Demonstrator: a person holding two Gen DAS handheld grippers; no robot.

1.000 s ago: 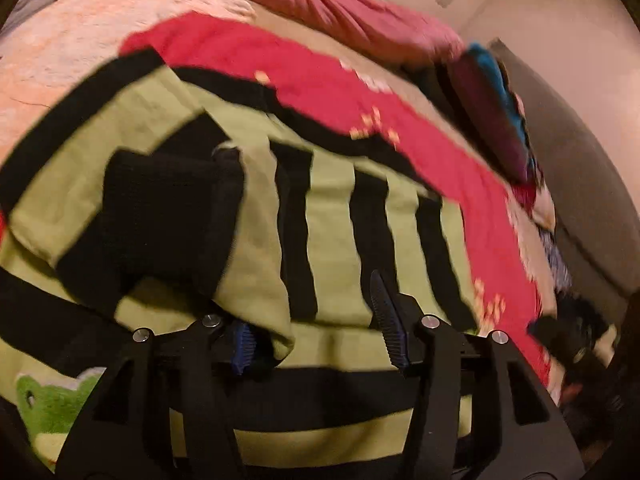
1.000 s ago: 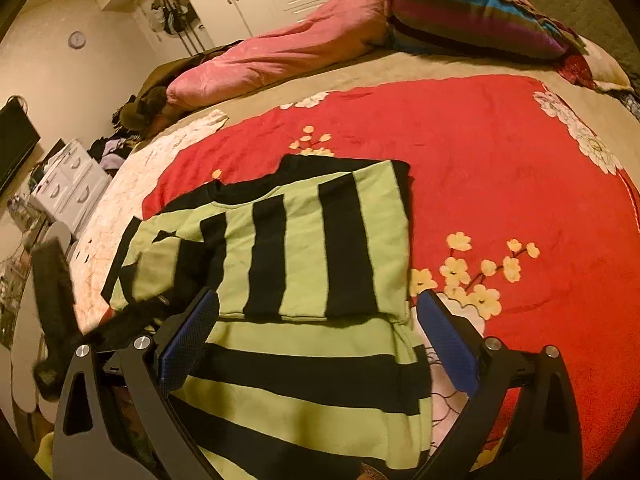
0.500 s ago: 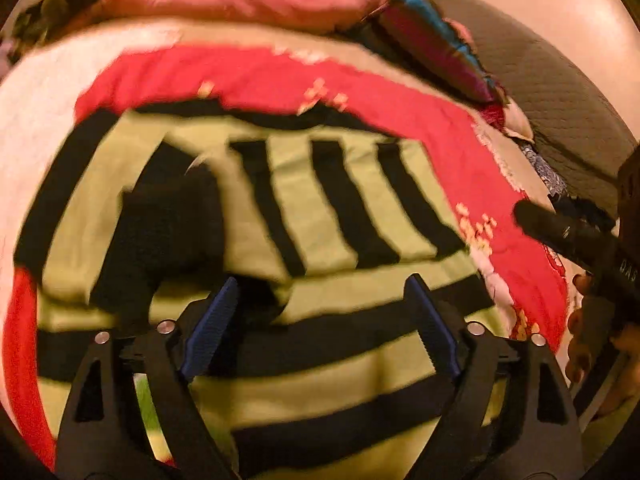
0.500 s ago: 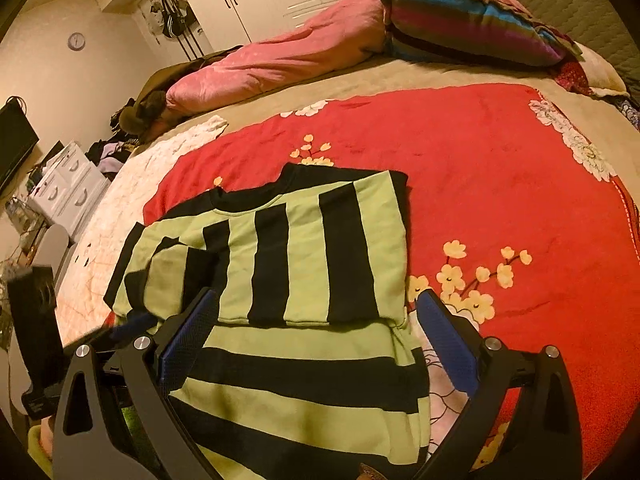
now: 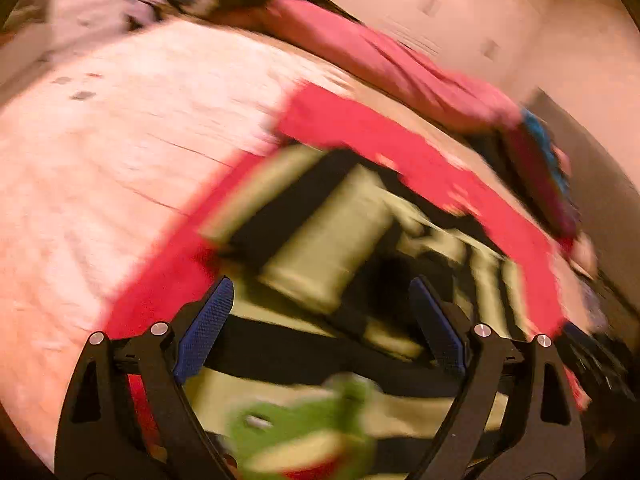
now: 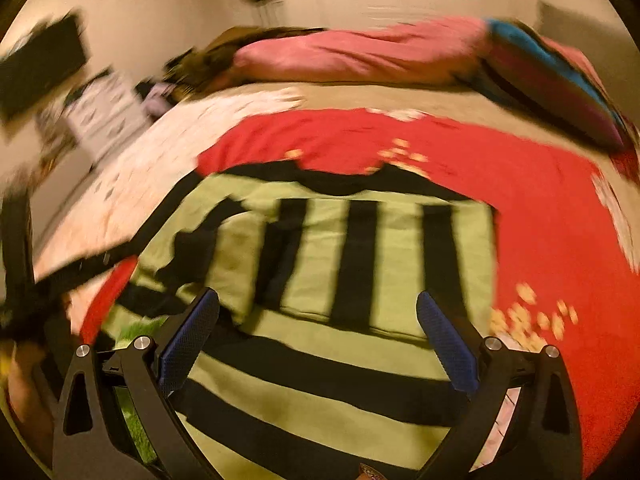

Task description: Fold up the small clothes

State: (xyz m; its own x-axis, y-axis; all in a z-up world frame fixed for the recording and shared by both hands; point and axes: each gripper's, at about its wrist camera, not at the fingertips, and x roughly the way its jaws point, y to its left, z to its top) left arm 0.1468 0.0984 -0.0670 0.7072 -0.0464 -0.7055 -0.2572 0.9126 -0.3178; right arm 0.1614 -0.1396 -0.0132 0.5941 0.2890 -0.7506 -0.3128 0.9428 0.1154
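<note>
Right now both views are smeared with blur, so fine detail is lost. On my left, the left tool [image 5: 320, 304] hangs over the striped sweater [image 5: 332, 236] with its blue-padded fingers [image 5: 206, 328] spread wide and nothing between them. Under it a green-and-black sleeve lies folded across the sweater's body, and a bright green patch [image 5: 304, 424] shows at the near hem. The sweater rests on the red blanket [image 5: 360, 124], which covers part of the bed [image 5: 120, 128].

Further right, my right tool [image 6: 318, 320] also stands apart, its pads [image 6: 448, 344] wide and clear of the cloth. Between them the sweater [image 6: 360, 264] lies flat, its upper part folded over so the stripes there run away from me while the near stripes run crosswise. The left tool [image 6: 24, 264] shows as a dark blur at that view's left edge. Beyond the red blanket [image 6: 540, 216] a pink quilt [image 6: 352, 56] lies along the far side, with a striped pillow [image 6: 552, 80] to its right.
</note>
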